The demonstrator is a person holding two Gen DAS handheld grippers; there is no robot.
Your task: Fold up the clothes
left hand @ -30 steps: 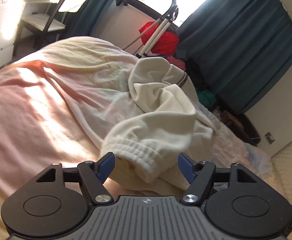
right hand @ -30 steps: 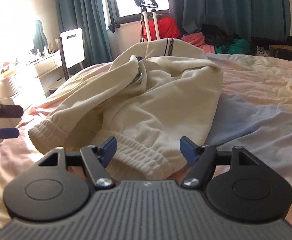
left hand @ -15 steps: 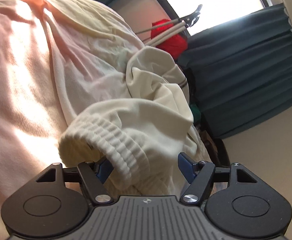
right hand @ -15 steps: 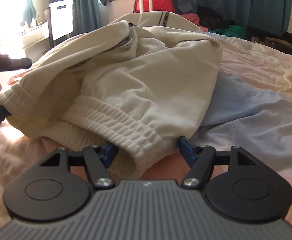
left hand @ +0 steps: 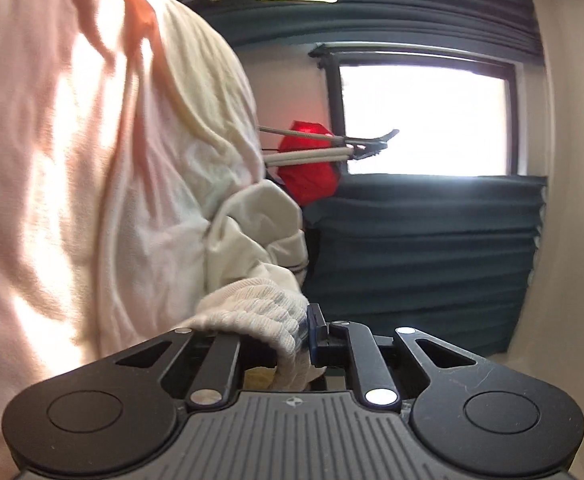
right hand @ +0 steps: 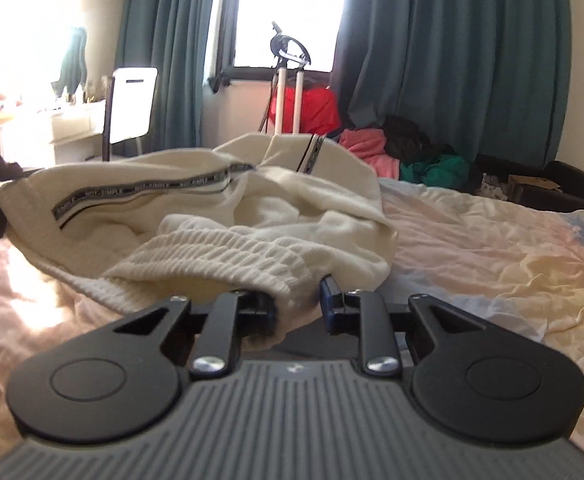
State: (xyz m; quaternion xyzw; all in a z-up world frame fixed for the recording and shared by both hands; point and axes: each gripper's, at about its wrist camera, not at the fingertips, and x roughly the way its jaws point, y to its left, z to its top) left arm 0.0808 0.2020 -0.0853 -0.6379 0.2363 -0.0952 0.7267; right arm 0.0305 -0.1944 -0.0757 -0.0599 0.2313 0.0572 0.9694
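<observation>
The cream fleece sweatpants with ribbed cuffs and a dark lettered side stripe (right hand: 219, 216) lie crumpled on the bed with its pale pink and yellow rumpled sheet (right hand: 492, 248). The right hand-held gripper (right hand: 296, 305) pinches one ribbed cuff between its blue-padded fingers (right hand: 328, 300). The left hand-held gripper (left hand: 287, 340), its view rolled sideways, is pressed together on the other ribbed cuff (left hand: 259, 316), which bunches over its fingers. Behind the bed stand dark teal curtains (right hand: 452, 60), a bright window (right hand: 292, 12) and a red bag (right hand: 312, 110).
</observation>
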